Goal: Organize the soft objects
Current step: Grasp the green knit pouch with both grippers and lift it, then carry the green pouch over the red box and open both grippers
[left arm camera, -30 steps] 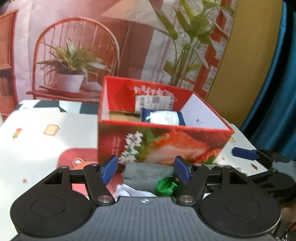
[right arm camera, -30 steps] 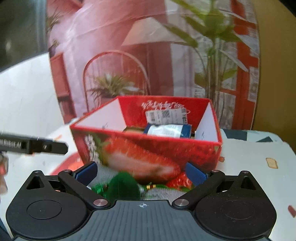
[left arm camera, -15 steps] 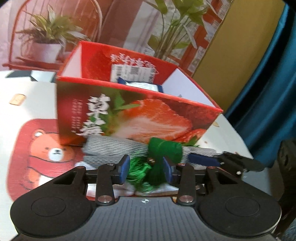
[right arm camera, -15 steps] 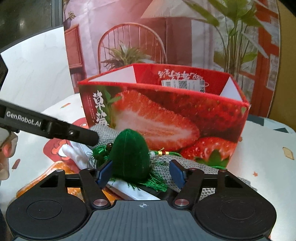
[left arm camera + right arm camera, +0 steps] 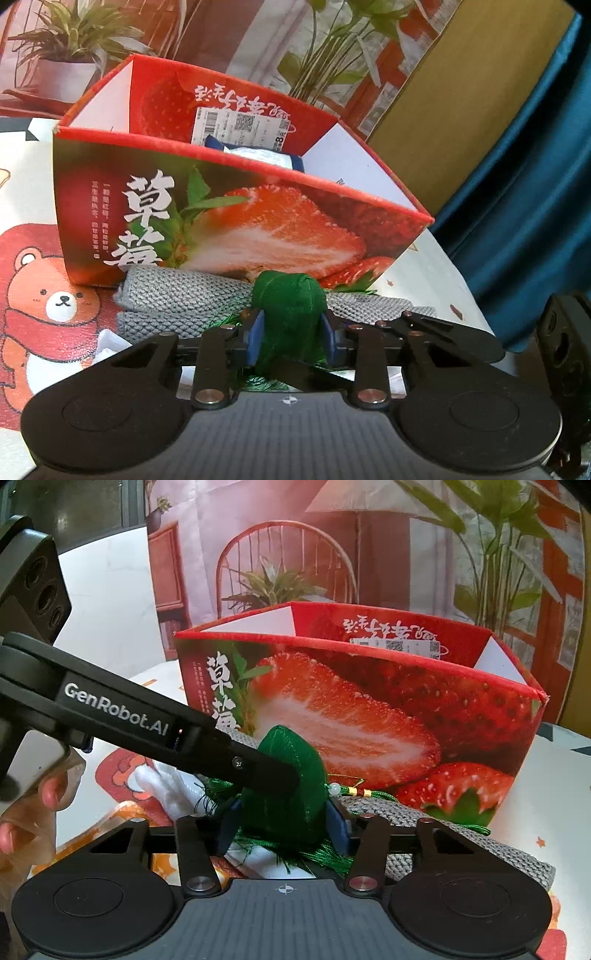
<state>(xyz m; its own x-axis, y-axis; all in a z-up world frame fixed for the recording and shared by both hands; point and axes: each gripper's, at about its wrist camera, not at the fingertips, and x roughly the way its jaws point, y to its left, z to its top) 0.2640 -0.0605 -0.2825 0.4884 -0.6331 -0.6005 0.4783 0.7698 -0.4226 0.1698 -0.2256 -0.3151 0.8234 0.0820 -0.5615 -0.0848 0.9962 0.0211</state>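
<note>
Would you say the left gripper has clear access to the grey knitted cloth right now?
Probably not: the left gripper has just been closing on the green pouch, which fills its jaws and lies on the grey knitted cloth. The right gripper crowds the same spot.

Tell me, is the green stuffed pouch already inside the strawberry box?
No, the green stuffed pouch sits outside the strawberry box, in front of its printed wall on the grey knitted cloth.

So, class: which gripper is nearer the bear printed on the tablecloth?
Left. The left gripper, jaws just closing on the green pouch, sits beside the bear print. The right gripper, also closing on the pouch, reaches in from its far side.
</note>
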